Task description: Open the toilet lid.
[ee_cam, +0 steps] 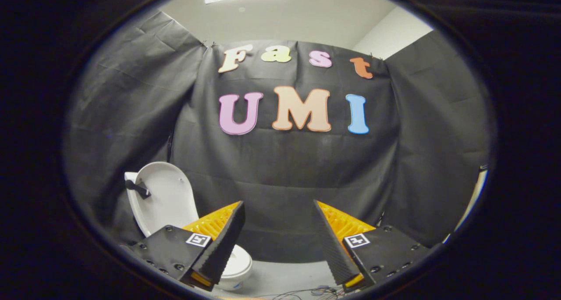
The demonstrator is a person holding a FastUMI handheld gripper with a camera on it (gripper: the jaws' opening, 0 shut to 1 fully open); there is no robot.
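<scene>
Fingers (278,241) spread wide, gripping nothing, touching nothing. Beyond the left finger, toilet lid (164,199) already upright against the black cloth wall (285,173), small dark handle (138,188) on it; bowl (236,267) below. Likely risk: lid dropping shut if bumped while pulling away.

My tool (278,212) hung wide open, its fingers (228,234) ribbed matt black with orange plastic backing. Toilet lid (164,199) looked smooth, glossy white plastic; wall (285,173) was wrinkly matt black cloth.

Toilet bowl (236,265) partly hidden behind left finger (219,243).
</scene>
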